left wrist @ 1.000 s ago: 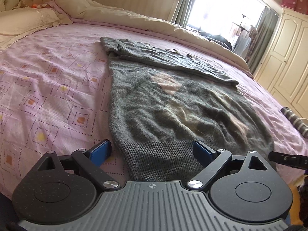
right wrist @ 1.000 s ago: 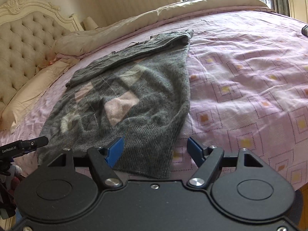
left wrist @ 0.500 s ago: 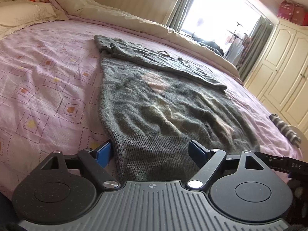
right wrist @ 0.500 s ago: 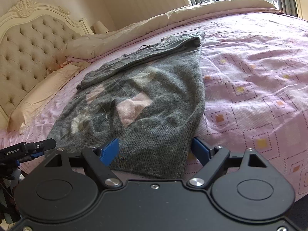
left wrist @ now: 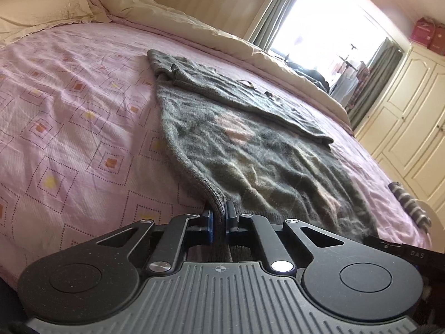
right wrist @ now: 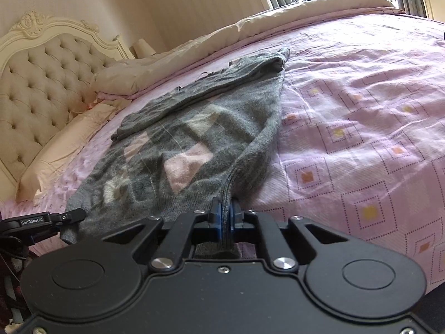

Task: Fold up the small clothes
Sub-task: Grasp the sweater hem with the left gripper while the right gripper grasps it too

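On bed, both claws (left wrist: pixel 219 217) (right wrist: pixel 224 214) pinching sweater (left wrist: pixel 258 150) hem

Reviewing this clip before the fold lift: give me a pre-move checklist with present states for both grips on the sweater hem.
1. Left gripper shut on the sweater hem corner: ok.
2. Right gripper shut on the other hem corner: ok.
3. Both layers of knit caught in each pinch: cannot tell.
4. Sleeves folded across the top of the sweater: ok.
5. Body flat on the bedspread: not ok, it is wrinkled.
6. Bedspread beyond the collar free for the fold: ok.
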A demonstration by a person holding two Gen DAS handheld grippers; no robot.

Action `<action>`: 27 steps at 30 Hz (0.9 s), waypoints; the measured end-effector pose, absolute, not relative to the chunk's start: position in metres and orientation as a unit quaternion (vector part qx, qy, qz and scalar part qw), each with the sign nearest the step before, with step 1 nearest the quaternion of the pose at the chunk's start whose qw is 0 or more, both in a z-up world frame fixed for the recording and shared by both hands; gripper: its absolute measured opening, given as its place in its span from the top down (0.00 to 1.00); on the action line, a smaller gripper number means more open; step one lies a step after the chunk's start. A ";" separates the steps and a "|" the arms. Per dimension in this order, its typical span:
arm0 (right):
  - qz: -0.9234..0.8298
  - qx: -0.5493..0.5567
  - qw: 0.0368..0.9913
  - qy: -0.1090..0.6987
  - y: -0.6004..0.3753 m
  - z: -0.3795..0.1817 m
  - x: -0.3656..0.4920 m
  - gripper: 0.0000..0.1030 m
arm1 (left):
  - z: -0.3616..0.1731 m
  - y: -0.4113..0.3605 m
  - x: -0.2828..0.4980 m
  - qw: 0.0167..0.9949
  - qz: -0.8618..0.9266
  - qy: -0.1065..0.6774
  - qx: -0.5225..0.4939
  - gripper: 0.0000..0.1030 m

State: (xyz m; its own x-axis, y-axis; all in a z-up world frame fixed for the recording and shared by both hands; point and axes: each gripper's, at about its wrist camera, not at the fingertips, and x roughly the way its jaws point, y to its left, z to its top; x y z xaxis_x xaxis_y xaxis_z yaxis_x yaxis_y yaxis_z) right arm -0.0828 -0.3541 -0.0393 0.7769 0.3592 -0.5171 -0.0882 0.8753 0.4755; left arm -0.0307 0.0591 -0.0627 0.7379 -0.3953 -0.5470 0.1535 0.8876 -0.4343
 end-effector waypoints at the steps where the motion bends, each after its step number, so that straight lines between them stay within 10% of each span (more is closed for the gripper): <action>1: 0.127 0.226 0.917 0.303 -0.357 -0.033 -0.081 0.87 | -0.057 0.060 -0.030 0.916 -0.151 0.321 -0.188 0.94; 16: 0.156 0.254 0.930 0.214 -0.384 0.050 0.085 0.88 | 0.060 0.057 0.108 0.951 -0.187 0.181 -0.168 0.96; 27: 0.110 0.243 0.924 0.275 -0.372 0.012 0.249 0.88 | 0.021 0.058 0.263 0.935 -0.137 0.260 -0.200 0.96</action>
